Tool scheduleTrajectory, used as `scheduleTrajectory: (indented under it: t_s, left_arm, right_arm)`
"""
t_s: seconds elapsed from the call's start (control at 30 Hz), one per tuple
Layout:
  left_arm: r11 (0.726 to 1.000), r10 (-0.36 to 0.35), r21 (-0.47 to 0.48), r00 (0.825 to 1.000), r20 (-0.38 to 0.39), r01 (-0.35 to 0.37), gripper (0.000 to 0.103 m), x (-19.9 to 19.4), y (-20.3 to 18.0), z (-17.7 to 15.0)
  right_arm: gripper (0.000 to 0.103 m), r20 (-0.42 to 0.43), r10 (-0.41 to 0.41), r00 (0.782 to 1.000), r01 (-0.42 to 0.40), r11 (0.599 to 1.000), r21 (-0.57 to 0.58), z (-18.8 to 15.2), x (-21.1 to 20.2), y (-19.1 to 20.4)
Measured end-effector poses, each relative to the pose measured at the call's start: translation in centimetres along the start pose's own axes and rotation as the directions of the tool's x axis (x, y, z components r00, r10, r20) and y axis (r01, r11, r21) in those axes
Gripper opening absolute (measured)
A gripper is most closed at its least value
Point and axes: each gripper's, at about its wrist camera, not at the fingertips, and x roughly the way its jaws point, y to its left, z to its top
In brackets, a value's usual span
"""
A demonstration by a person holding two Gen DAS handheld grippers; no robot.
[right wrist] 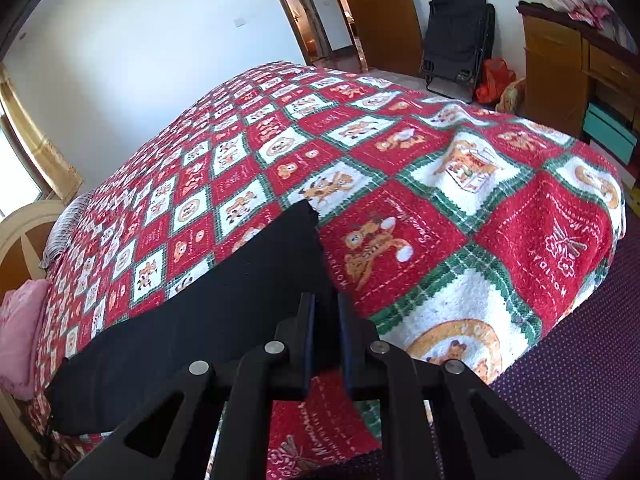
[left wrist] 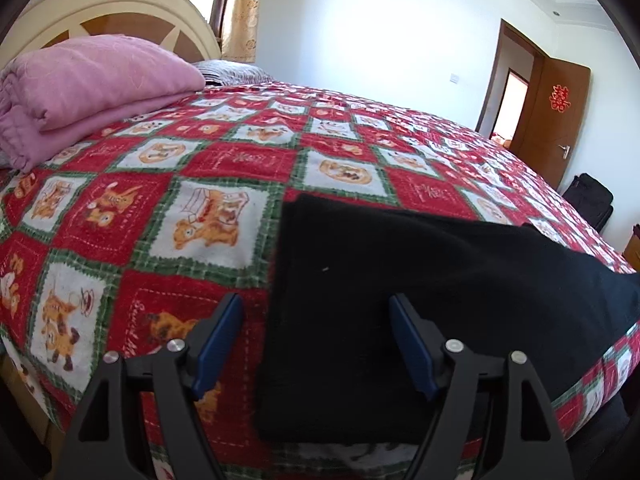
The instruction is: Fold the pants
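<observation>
Black pants [left wrist: 420, 300] lie flat on the bed near its front edge, on a red, white and green patterned blanket [left wrist: 224, 160]. My left gripper [left wrist: 316, 304] is open, its blue pads [left wrist: 218, 336] straddling the pants' left edge just above the fabric. In the right wrist view the pants [right wrist: 208, 320] stretch left across the blanket [right wrist: 440, 200]. My right gripper [right wrist: 325, 300] is nearly closed, with the pants' right end between its fingers.
A folded pink quilt [left wrist: 92, 84] lies by the cream headboard [left wrist: 120, 12]. A wooden door [left wrist: 556, 116], a black bag [right wrist: 460, 36] and a wooden cabinet [right wrist: 560, 68] stand beyond the bed. A purple dotted rug [right wrist: 580, 380] covers the floor on the right.
</observation>
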Motion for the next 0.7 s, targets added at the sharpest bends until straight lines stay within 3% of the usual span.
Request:
scheduleTrajectory:
  t_s: [0.23,0.33,0.37,0.4,0.63,0.7]
  left_arm:
    - [1.000,0.005,0.013,1.000,-0.005,-0.005,0.079,-0.8,0.3,0.3]
    - [0.999,0.030,0.013,0.999,0.013,-0.030,0.079,-2.3,1.0,0.5]
    - [1.000,0.027,0.005,0.999,0.018,-0.027,0.079,-2.7,1.3,0.5]
    - [1.000,0.019,-0.015,1.000,0.024,-0.018,0.079,-3.2,1.8,0.6]
    - [0.992,-0.066,-0.108,0.997,0.028,0.069,0.077,-2.4,2.7,1.8]
    - [0.991,-0.078,-0.112,0.997,-0.004,0.077,0.066,-1.2,2.1,1.9]
  right_arm:
    - [0.013,-0.008,-0.047,0.999,0.047,0.999,0.006,-0.5,0.0,-0.4]
    - [0.040,0.032,-0.074,0.997,0.075,0.997,-0.033,-0.8,-0.9,0.6]
    - [0.058,0.051,-0.085,0.995,0.088,0.995,-0.053,-1.0,-1.3,1.2]
    - [0.061,0.071,-0.087,0.994,0.092,0.994,-0.065,-1.2,-1.6,1.6]
    - [0.061,0.186,-0.029,0.982,0.060,0.985,-0.164,-3.3,-3.2,6.7]
    - [0.061,0.203,-0.007,0.979,0.051,0.976,-0.212,-4.1,-3.3,8.5]
